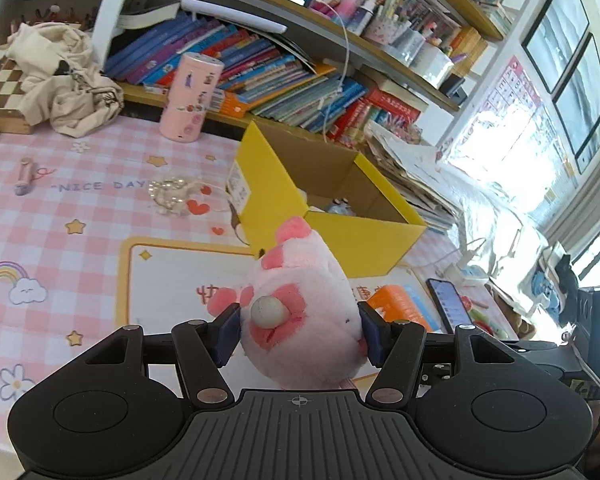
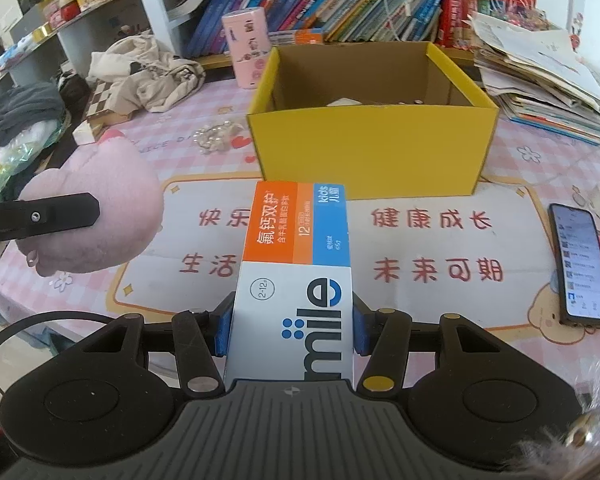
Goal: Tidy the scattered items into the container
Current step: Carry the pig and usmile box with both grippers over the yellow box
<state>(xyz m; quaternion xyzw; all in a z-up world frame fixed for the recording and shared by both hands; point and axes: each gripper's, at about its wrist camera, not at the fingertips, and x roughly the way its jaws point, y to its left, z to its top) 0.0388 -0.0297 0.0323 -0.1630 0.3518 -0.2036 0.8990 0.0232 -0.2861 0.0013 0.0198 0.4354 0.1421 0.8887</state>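
Over the pink checked tablecloth (image 2: 540,152), both grippers are loaded up: the left gripper (image 1: 298,330) has its blue pads squeezed on a round pink plush toy (image 1: 300,300), while the right gripper (image 2: 292,326) is clamped on a long white, orange and blue cardboard toothpaste box (image 2: 296,264) pointing toward the open yellow cardboard box (image 2: 368,148). That yellow box sits toward the back edge of the table by the bookshelf, with a few small bits already inside. A string of white pearl beads (image 2: 214,138) lies just left of it, and a black smartphone (image 2: 580,264) rests near the right edge.
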